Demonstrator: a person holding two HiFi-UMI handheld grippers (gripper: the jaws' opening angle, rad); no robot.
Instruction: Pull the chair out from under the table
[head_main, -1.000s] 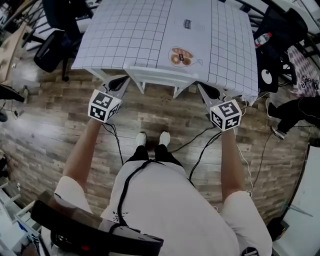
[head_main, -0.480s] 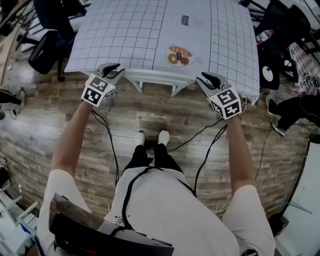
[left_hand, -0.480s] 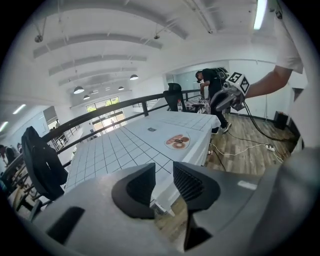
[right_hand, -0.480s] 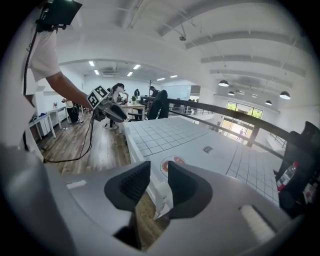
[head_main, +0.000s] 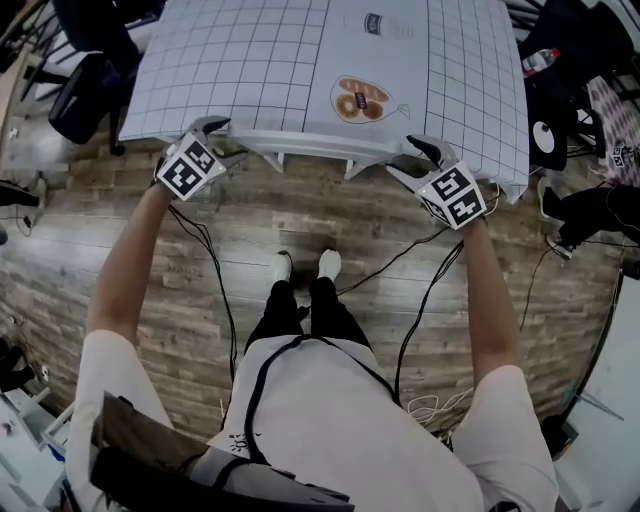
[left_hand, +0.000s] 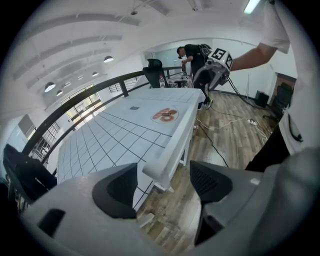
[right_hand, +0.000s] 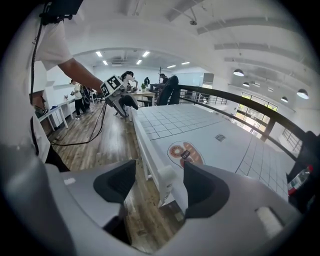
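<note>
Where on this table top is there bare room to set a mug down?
Bare: the gridded cloth from its left edge to the doughnut picture, and from that picture to the right edge. Crowded: the near edge, where the left gripper and right gripper, jaws just opened wide, each have an end of the chair rail between them.

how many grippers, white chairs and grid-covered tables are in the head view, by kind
Grey two-jaw grippers with marker cubes: 2 (left gripper, right gripper)
White chair with a flat top rail, tucked under the table: 1
Table under a white grid-printed cloth: 1
Total: 4
</note>
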